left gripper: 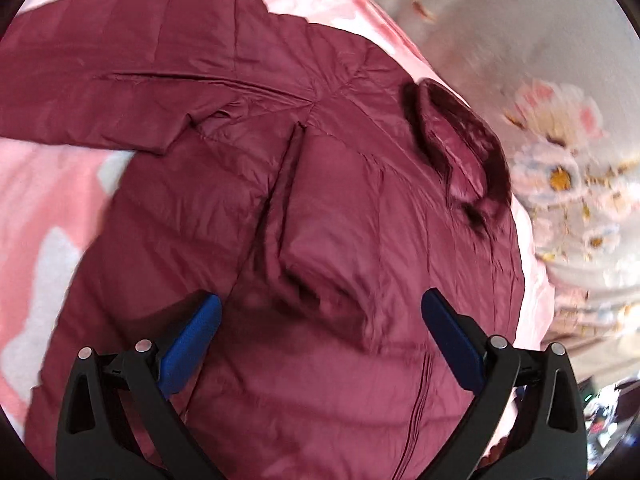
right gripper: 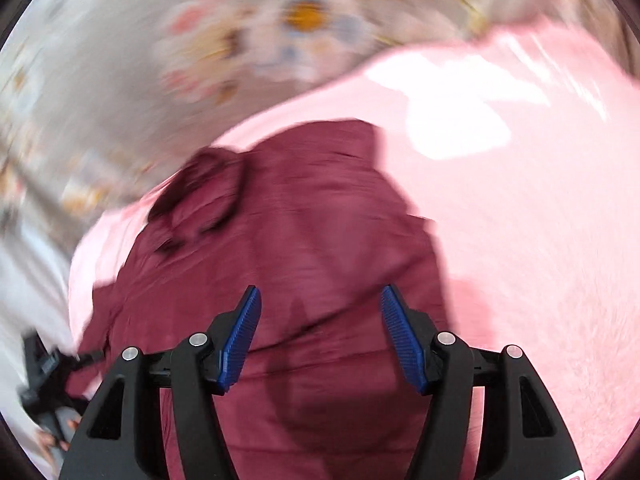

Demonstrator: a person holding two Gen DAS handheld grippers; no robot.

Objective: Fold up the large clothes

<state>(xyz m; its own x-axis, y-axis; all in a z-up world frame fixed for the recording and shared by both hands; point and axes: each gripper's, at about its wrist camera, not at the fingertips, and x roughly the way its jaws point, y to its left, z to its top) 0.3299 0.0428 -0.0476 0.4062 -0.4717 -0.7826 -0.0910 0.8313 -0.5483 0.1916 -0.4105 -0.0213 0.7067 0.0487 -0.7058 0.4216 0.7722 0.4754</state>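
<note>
A dark red padded jacket [left gripper: 340, 208] lies spread on a pink bedspread [left gripper: 48, 200]. Its dark furry collar [left gripper: 460, 144] is at the right, and one sleeve [left gripper: 100, 80] stretches to the upper left. Another part is folded in over the body [left gripper: 316, 264]. My left gripper [left gripper: 320, 298] hovers open over the lower body with nothing between its blue pads. The right wrist view is blurred. It shows the jacket [right gripper: 320, 220] with its collar [right gripper: 200, 196] at the left. My right gripper [right gripper: 320, 291] is open above the jacket and holds nothing.
A pale floral quilt [left gripper: 560, 140] lies bunched beyond the collar and appears again as the quilt [right gripper: 240, 52] at the top left. The pink bedspread [right gripper: 520, 220] extends to the right. A black, blurred device [right gripper: 40, 368] shows at the lower left edge.
</note>
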